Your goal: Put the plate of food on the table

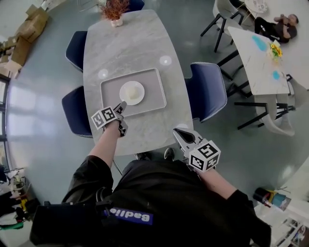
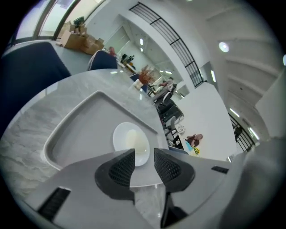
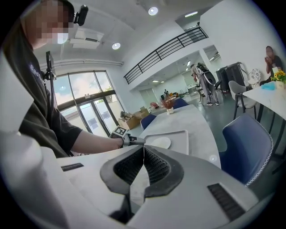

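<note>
A white plate (image 1: 132,92) with a pale mound of food rests in a grey tray (image 1: 154,91) on the marble table (image 1: 125,48). My left gripper (image 1: 123,103) hovers just over the tray's near edge, short of the plate, jaws apart and empty. In the left gripper view the plate (image 2: 131,142) shows beyond the open left gripper (image 2: 144,156), inside the tray (image 2: 80,129). My right gripper (image 1: 178,131) stays shut by the table's near right corner. The right gripper view shows the right gripper (image 3: 144,150) with jaw tips meeting, and the plate (image 3: 159,142) far ahead.
A vase of dried plants (image 1: 116,12) stands at the table's far end. Blue chairs (image 1: 207,89) (image 1: 76,113) flank the table. A second white table (image 1: 260,58) and more chairs stand at the right, where a person (image 1: 280,26) sits on the floor. Cardboard boxes (image 1: 29,29) lie far left.
</note>
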{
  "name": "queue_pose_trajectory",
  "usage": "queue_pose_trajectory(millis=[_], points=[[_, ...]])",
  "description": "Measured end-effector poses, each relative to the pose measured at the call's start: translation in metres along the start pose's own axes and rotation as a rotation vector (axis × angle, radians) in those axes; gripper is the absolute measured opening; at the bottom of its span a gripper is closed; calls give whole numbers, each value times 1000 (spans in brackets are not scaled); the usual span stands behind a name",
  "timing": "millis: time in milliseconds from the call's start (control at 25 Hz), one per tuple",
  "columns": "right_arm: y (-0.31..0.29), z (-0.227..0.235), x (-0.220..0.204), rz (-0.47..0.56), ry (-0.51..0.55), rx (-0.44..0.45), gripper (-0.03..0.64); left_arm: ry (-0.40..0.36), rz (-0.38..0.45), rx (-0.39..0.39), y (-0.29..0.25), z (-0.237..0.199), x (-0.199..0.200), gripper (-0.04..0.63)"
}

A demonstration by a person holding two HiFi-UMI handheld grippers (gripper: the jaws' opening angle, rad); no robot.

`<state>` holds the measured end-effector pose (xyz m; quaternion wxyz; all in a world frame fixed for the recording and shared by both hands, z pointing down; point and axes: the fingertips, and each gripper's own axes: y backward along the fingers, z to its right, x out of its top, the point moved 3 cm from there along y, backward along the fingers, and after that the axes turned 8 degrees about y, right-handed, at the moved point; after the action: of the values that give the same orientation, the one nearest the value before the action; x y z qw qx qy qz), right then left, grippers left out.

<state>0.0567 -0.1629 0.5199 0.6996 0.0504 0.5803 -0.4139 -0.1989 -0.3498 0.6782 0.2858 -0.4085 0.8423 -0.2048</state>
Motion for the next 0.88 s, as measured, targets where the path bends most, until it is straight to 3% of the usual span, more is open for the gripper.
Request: queue_pose_trajectory(millis=[240, 360, 480, 720, 880], points=[[-3, -11, 14, 26, 38, 71, 11, -276, 75, -148, 61, 56, -39, 128], [-5, -15, 19, 31, 59, 98, 11, -485, 117, -228, 91, 93, -63, 38], [-7, -23, 22, 35, 85, 126, 11, -636, 143, -328, 120, 135, -86, 11], [-10, -46, 29, 41, 154, 173, 11, -729, 119, -511, 170, 202, -122, 9], [-6, -57, 32, 73, 206, 184, 11, -769, 84, -573, 188, 225, -143, 9]])
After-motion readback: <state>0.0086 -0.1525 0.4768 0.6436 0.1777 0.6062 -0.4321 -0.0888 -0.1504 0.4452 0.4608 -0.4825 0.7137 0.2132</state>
